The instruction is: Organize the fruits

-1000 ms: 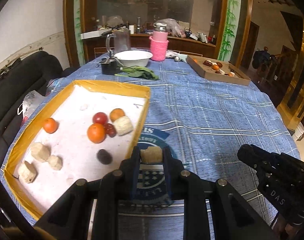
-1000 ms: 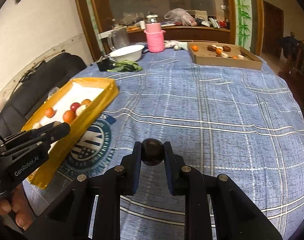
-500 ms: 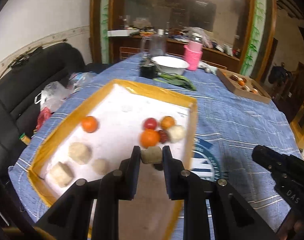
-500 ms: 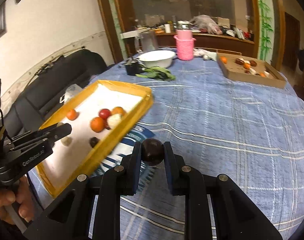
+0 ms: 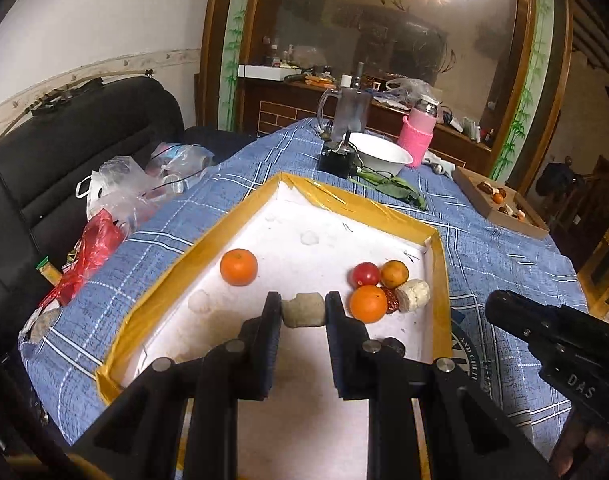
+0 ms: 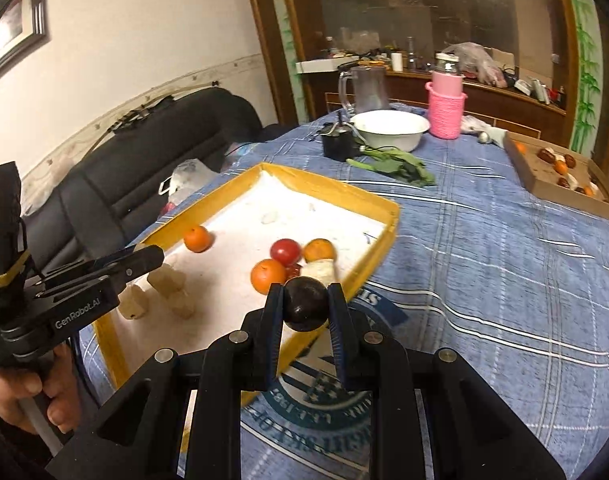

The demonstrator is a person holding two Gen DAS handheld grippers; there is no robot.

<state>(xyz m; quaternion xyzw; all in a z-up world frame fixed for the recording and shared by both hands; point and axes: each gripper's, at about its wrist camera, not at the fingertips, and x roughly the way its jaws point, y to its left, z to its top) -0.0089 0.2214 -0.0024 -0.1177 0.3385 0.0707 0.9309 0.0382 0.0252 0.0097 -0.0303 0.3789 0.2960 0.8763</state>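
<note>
My left gripper [image 5: 303,314] is shut on a pale beige fruit chunk [image 5: 303,309] and holds it over the white floor of the yellow-rimmed tray [image 5: 172,280]. In the tray lie an orange [image 5: 239,267], a red tomato [image 5: 365,274], two more oranges [image 5: 367,303] and a pale chunk [image 5: 414,295]. My right gripper [image 6: 305,304] is shut on a dark round fruit [image 6: 305,303] above the tray's near right rim [image 6: 378,256]. The left gripper shows at the left of the right wrist view [image 6: 100,276], over several beige chunks [image 6: 166,280].
A cardboard box [image 6: 560,184] with more fruit sits at the far right of the blue checked tablecloth [image 6: 484,260]. A white bowl [image 6: 389,128], pink cup [image 6: 444,114], glass jug [image 6: 364,88] and green leaves [image 6: 396,166] stand beyond the tray. Plastic bags [image 5: 116,196] lie on the sofa at left.
Both grippers have moved left toward the tray with their fruit. The left one now hangs over the tray's inside; the right one has reached the tray's near right rim.
</note>
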